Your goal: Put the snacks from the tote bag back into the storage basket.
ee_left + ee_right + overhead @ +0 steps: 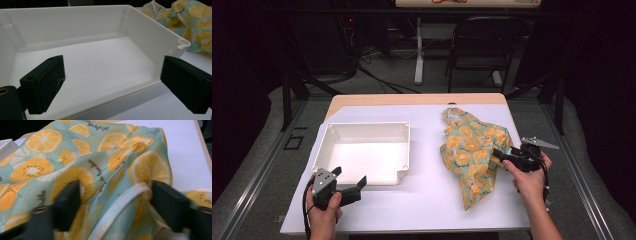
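Left gripper point(348, 181) sits at the near-left of the table point(422, 200), right in front of the white bin point(362, 152). Its jaws are spread wide with nothing between them; in the left gripper view they frame the bin's near wall without touching it, and there's a bit of lint stuck on one pad point(51, 82).

The bin is empty, left of centre on the table.

The cloth point(472, 150), teal with an orange-slice print, lies bunched in a heap on the right half of the table, well apart from the bin.

Right gripper point(502, 157) is pushed into the cloth's right edge. In the right gripper view the jaws are about half spread, one on each side of a raised fold with a pale hem strip point(120, 205) running between them. The fabric sits in the gap, but the pads don't look pressed onto it yet, so it's straddling the fold, not gripping it. That view is a bit blurry.
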A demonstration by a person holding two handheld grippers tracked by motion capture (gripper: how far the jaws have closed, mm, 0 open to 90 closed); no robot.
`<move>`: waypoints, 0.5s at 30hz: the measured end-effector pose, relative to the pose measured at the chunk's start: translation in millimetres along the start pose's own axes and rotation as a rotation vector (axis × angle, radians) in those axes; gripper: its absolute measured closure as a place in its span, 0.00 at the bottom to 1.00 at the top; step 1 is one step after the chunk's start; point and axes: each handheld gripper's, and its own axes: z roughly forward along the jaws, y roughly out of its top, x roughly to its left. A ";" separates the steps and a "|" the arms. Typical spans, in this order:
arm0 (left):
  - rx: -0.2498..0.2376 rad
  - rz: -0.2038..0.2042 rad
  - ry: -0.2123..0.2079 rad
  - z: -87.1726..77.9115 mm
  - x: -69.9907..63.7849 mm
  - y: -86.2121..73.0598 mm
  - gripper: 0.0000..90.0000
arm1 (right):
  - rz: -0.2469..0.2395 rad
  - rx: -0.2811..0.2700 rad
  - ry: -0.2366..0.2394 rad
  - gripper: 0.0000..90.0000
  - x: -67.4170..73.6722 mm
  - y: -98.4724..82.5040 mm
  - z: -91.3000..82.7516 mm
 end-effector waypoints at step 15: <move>-0.003 0.011 -0.044 11.5 -16.9 10.0 0.09 | -0.091 -0.078 0.093 1.00 13.8 1.9 -18.7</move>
